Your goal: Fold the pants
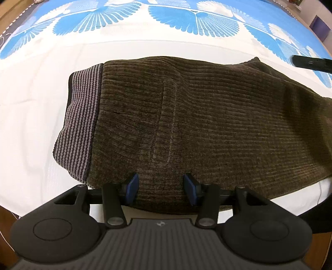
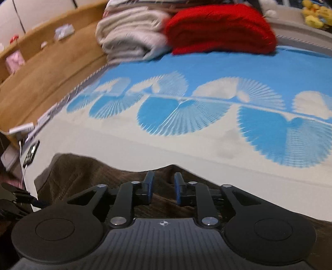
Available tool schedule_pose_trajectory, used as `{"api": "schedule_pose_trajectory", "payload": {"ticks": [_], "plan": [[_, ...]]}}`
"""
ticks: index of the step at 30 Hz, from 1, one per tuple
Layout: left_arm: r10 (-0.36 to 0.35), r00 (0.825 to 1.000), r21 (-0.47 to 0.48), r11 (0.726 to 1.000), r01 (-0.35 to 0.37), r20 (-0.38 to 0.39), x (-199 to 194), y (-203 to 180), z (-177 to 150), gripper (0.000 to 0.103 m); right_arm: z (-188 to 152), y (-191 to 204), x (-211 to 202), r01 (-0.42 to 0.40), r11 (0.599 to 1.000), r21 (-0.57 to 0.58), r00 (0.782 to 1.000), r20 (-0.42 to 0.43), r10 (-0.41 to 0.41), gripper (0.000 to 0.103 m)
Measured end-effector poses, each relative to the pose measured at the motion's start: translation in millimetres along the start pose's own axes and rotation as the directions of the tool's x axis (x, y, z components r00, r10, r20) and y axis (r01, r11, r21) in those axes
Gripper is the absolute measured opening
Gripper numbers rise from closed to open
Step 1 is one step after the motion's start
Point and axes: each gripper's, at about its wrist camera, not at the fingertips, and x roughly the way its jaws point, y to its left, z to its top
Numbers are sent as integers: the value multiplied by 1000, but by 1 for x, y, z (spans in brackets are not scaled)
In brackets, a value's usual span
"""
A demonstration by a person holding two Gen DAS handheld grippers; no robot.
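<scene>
A: Where do the pants (image 1: 207, 124) lie?

B: Flat on the bed (image 1: 31, 124), on its white part, brown ribbed cloth with the striped waistband (image 1: 81, 124) to the left. Their near edge runs close to the near edge of the bed; the far edge stops short of the blue fan pattern (image 1: 186, 18).

A: And the left gripper (image 1: 161, 187)?

B: It points steeply down over the near edge of the pants, jaws apart, blue pads (image 1: 132, 184) standing either side of bare cloth, nothing pinched.

A: The right gripper (image 2: 164, 187)?

B: Over the far edge of the pants, jaws a little apart with a gap between the pads; I see no cloth caught there. The view is blurred.

A: Open room?

B: White sheet lies bare to the left of the waistband and beyond the far edge. At the far end a grey folded blanket (image 2: 128, 37) and a red one (image 2: 222, 27) sit side by side. A wooden bed frame (image 2: 51, 68) runs along the left.
</scene>
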Motion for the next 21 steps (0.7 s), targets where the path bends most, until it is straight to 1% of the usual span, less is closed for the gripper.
{"api": "schedule_pose_trajectory", "payload": {"ticks": [2,4,7,11,12,13,14,15,17,18,19,21], "plan": [[-8,1000,7,1000,8,-2,1,1,0,55,3,6,17,-13,1000,-11,1000,-28,13,24],[-15,1000,14,1000,15,-4,2,1,1,55,4,7,32,-20,999,-25,998,-55,18,27],[-20,1000,20,1000,21,-7,3,2,2,55,3,2,58,-9,999,-34,996,-94,6,31],[-25,1000,26,999,25,-12,3,2,3,55,2,-3,86,0,1000,-26,988,-154,-4,32],[-27,1000,28,999,27,-13,4,2,3,55,2,-3,90,-16,999,-28,985,-172,11,31],[-28,1000,29,999,28,-13,4,2,3,55,4,-1,94,-30,999,-41,984,-179,23,20],[-29,999,31,999,29,-14,4,2,3,55,6,2,96,-32,997,-77,986,-168,19,12],[-30,999,32,999,30,-14,4,2,3,55,11,6,95,-34,994,-103,989,-147,18,11],[-31,999,37,999,31,-13,3,2,3,55,22,10,88,-40,993,-114,998,-61,34,11],[-30,999,40,999,30,-11,3,1,3,55,27,10,85,-38,993,-115,999,-33,35,11],[-31,999,41,999,31,-11,3,1,3,55,29,12,83,-31,991,-131,999,-18,29,11],[-33,999,40,999,33,-12,3,1,2,55,24,17,88,11,979,-204,1000,-13,-14,13]]}}
